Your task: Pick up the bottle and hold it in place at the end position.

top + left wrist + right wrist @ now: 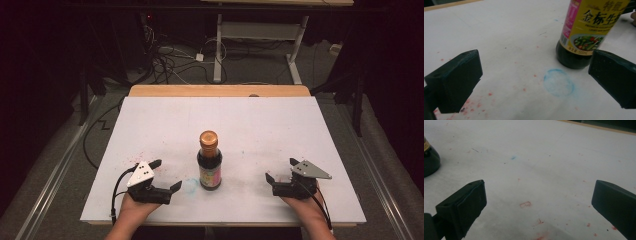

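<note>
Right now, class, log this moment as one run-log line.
left gripper: open, empty | right gripper: open, empty | dark glass sauce bottle, orange cap: upright between them, untouched

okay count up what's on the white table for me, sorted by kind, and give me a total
Dark glass sauce bottle with a copper-coloured cap and yellow label: 1
Black two-jaw handheld grippers, left gripper and right gripper, both open and apart from the bottle: 2
Total: 3
</note>
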